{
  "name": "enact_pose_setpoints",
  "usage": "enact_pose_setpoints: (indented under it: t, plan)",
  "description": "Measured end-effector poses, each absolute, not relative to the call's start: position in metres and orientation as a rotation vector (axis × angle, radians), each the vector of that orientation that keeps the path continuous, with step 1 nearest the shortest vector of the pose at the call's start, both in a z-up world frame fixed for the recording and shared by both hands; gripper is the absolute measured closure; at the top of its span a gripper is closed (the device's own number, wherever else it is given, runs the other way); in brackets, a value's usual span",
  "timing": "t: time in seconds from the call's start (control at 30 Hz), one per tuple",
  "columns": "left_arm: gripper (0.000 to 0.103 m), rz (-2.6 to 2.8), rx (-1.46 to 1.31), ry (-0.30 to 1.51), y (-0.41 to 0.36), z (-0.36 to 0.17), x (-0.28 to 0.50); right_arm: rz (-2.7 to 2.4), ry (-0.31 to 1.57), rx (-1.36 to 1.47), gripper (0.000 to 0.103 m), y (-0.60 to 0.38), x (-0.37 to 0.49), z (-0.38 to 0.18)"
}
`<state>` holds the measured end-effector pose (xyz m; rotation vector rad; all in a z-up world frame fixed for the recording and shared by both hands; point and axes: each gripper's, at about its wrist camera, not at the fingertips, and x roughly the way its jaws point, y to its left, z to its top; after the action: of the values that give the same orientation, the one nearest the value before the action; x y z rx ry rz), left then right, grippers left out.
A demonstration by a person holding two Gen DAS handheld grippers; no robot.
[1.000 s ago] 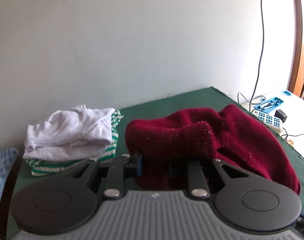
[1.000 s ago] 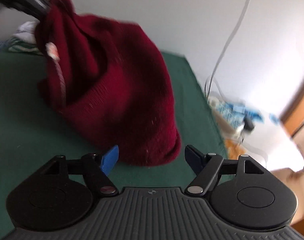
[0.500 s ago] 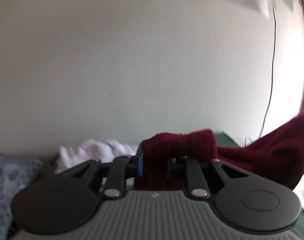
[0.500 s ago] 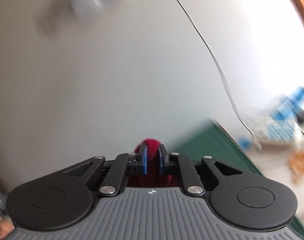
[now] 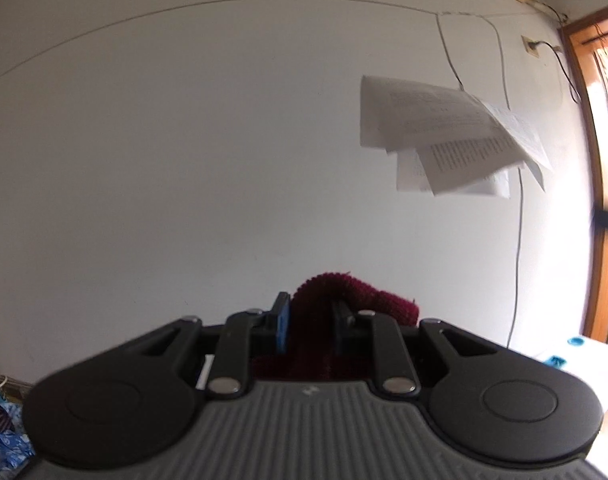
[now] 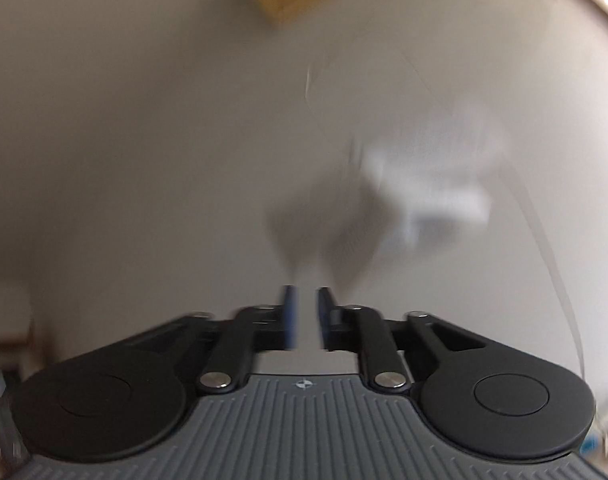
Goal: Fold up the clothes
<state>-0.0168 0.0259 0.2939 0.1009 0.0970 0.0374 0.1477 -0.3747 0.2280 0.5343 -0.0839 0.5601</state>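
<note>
While your left hand-held gripper [image 5: 309, 320] points up at the white wall [image 5: 184, 160], its fingers pinch a bunched fold of the maroon knit garment [image 5: 343, 300], which rises between the pads and spills to the right of them. Printed paper sheets [image 5: 451, 136] hang on the wall beside a thin cable [image 5: 517, 260]. Your right hand-held gripper [image 6: 305, 316] shows a narrow gap with nothing visible between its fingers, though the blur makes that uncertain.

Left tool [image 5: 311, 326] clamping maroon knit garment [image 5: 335, 292], white wall [image 5: 184, 160], hanging papers [image 5: 443, 136]
</note>
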Motion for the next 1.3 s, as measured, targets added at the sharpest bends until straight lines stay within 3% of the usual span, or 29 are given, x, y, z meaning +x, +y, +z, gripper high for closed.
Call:
enact_pose_setpoints:
  t: [0.07,0.1,0.13,0.23,0.27,0.37,0.43,0.47,0.5,0.6,0.77,0.97,1.07,1.13,1.17,1.2,1.23,1.3]
  plan:
    - [0.085,0.033,0.117,0.118,0.03,0.282,-0.023,0.519,0.045,0.437,0.053,-0.347,0.139,0.199]
    - [0.095,0.057,0.146,0.101,0.029,0.278,-0.031,0.499,0.095,0.379,0.037,-0.336,0.134,0.176]
    - [0.095,0.083,0.187,0.079,0.028,0.274,-0.038,0.479,0.145,0.321,0.028,-0.325,0.13,0.152]
    - [0.092,0.04,0.17,0.115,0.039,0.265,-0.047,0.47,0.248,0.197,0.027,-0.291,0.101,0.106]
    - [0.085,0.012,0.144,0.152,0.046,0.261,-0.047,0.472,0.277,0.161,0.025,-0.28,0.09,0.093]
    - [0.086,0.002,0.173,0.269,0.063,0.225,-0.048,0.478,0.363,0.051,0.024,-0.246,0.056,0.053]
    - [0.071,-0.03,0.209,0.353,0.074,0.192,-0.052,0.481,0.42,-0.022,0.025,-0.223,0.033,0.027]
    - [0.047,-0.046,0.227,0.396,0.08,0.176,-0.054,0.482,0.449,-0.059,0.025,-0.212,0.022,0.013]
    - [0.03,-0.053,0.248,0.438,0.086,0.158,-0.056,0.483,0.477,-0.096,0.025,-0.201,0.011,0.0]
    - [0.039,-0.018,0.346,0.56,0.105,0.096,-0.062,0.485,0.562,-0.207,0.024,-0.167,-0.023,-0.039]
    - [0.037,-0.053,0.625,0.679,0.112,0.006,-0.084,0.408,0.702,-0.031,0.024,-0.159,-0.033,-0.052]
    - [0.036,-0.003,0.735,0.706,0.102,-0.043,-0.06,0.378,0.739,0.018,0.025,-0.124,-0.022,-0.069]
    - [0.044,0.017,0.762,0.708,0.101,-0.063,-0.06,0.39,0.747,0.147,0.028,-0.132,-0.002,-0.071]
    - [0.058,0.018,0.725,0.716,0.103,-0.067,-0.057,0.398,0.751,0.234,0.031,-0.137,0.011,-0.072]
    - [0.07,0.021,0.691,0.721,0.105,-0.066,-0.053,0.401,0.753,0.277,0.037,-0.139,0.018,-0.072]
    - [0.082,0.03,0.645,0.723,0.107,-0.063,-0.05,0.405,0.755,0.32,0.068,-0.142,0.024,-0.073]
    - [0.087,0.044,0.604,0.719,0.11,-0.06,-0.048,0.408,0.756,0.364,0.088,-0.144,0.031,-0.073]
    - [0.093,0.101,0.552,0.683,0.115,-0.049,-0.047,0.415,0.758,0.45,0.09,-0.149,0.044,-0.074]
